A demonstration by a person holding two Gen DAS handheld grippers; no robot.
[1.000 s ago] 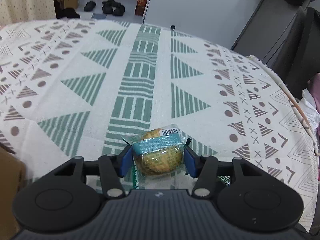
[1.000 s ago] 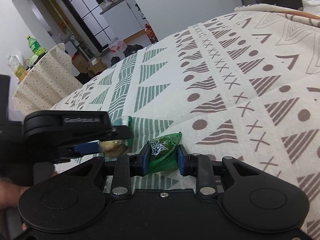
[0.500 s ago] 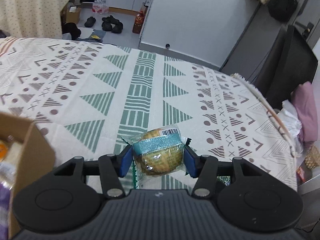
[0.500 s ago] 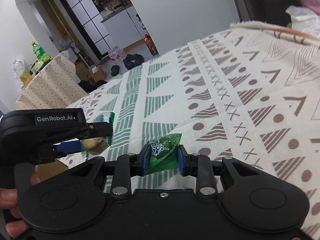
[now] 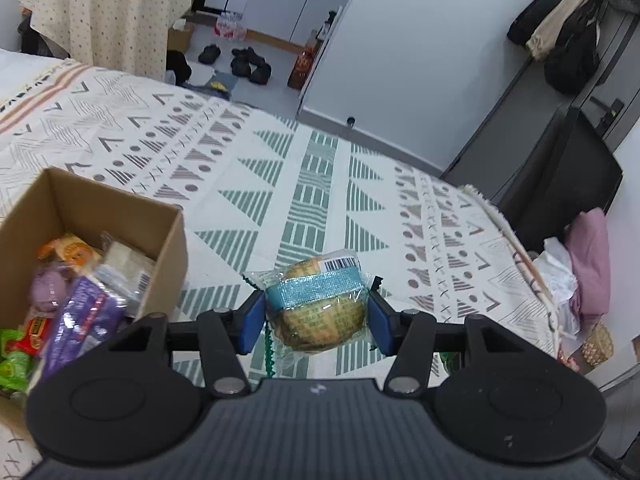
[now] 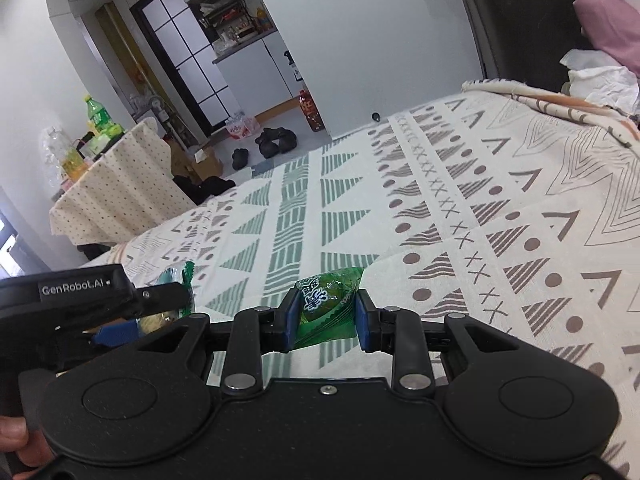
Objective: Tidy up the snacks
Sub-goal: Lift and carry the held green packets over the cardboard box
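My left gripper (image 5: 316, 316) is shut on a round pastry in a clear wrapper with a teal band (image 5: 318, 304), held above the patterned cloth (image 5: 280, 184). At the left edge of the left wrist view stands an open cardboard box (image 5: 160, 240) with several snack packs inside. My right gripper (image 6: 325, 318) is shut on a small green candy packet (image 6: 326, 306), also raised over the cloth (image 6: 480, 208). In the right wrist view the left gripper (image 6: 132, 316) shows at the lower left, with the pastry partly hidden behind it and a hand below it.
The cloth-covered surface ends at the far edge, with floor, shoes (image 5: 244, 62) and a small draped table (image 5: 108, 12) beyond. A dark cabinet (image 5: 560, 184) and a pink cushion (image 5: 592, 256) lie at the right. White crumpled paper (image 6: 600, 80) sits at the right corner.
Both grippers have risen with their snacks still held. The left one has swung left, bringing the cardboard box into view at its left edge.
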